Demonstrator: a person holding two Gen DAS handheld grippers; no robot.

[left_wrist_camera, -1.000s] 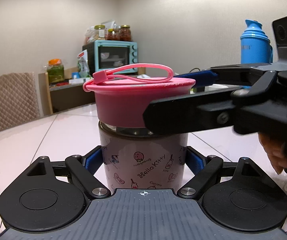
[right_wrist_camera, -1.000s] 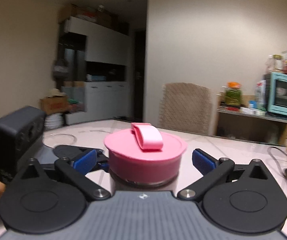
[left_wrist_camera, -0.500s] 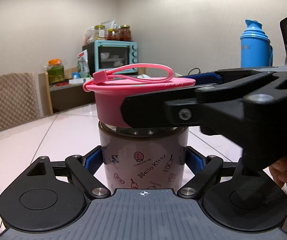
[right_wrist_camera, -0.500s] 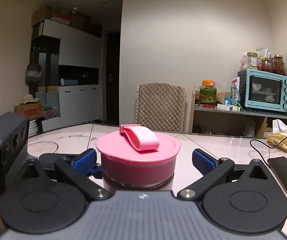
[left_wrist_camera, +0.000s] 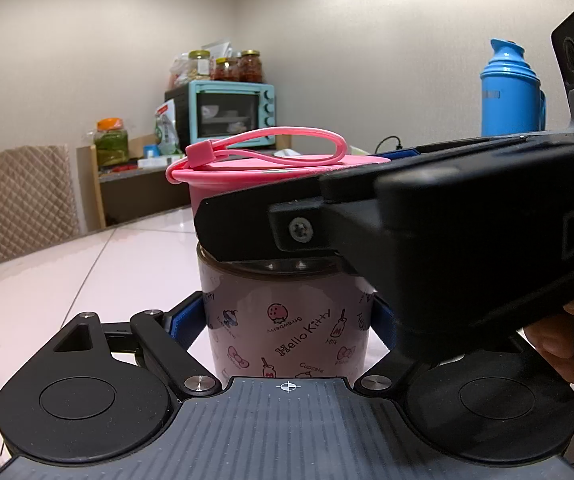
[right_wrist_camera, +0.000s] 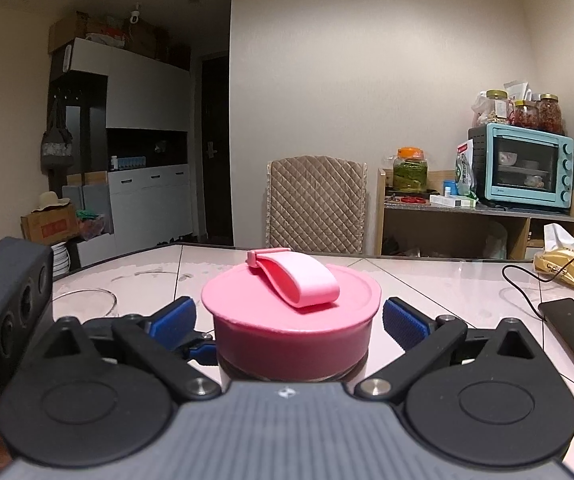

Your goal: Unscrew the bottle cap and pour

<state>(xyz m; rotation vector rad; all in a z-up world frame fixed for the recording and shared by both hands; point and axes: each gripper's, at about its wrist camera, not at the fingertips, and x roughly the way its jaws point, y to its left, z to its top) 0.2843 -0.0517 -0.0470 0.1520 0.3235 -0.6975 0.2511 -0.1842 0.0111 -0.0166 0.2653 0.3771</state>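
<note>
Closing in, the right claw point(right_wrist_camera: 289, 320) has just been narrowing its jaws around the pink cap point(right_wrist_camera: 291, 320), yet both blue pads point(right_wrist_camera: 403, 320) stand just off its sides, so nothing is gripped. Below, the left claw point(left_wrist_camera: 287, 324) is clenched on the bottle point(left_wrist_camera: 287, 320), upright on the table point(left_wrist_camera: 87, 272). Unscrewing looks about to begin.

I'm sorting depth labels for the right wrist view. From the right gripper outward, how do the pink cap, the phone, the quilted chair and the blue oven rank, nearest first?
1. Pink cap: centre, between the right gripper's fingers.
2. Phone: right, flat on the table.
3. Quilted chair: behind the table's far edge.
4. Blue oven: far right, on a shelf by the wall.
</note>
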